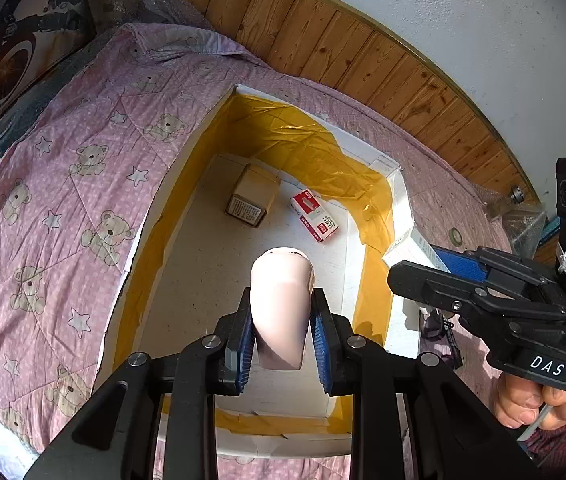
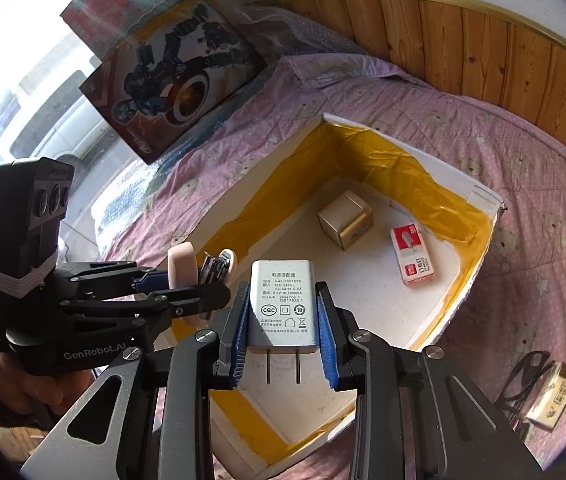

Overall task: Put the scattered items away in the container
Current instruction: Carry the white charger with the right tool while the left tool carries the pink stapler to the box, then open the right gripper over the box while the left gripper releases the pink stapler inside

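Note:
A white cardboard box [image 1: 400, 200] lined with yellow tape lies open on the pink bedspread. On its floor are a small tan box [image 1: 251, 197] and a red-and-white staples box [image 1: 315, 213]. My left gripper [image 1: 283, 300] is shut on a pale pink object [image 1: 283, 276] held above the box's near end. The right gripper [image 2: 283, 286] is shut on a white power adapter [image 2: 282, 304], prongs toward the camera, over the box [image 2: 479, 194] near its front rim. The left wrist view shows the right gripper [image 1: 411, 260] with the adapter [image 1: 405, 249] at the box's right wall.
Dark sunglasses [image 2: 525, 374] and a small yellowish packet [image 2: 555, 396] lie on the bedspread [image 2: 531, 240] right of the box. A superhero picture box [image 2: 175, 80] leans at the far left. A wood-panelled wall [image 2: 463, 44] runs behind the bed. A hand [image 1: 523, 404] grips the right tool.

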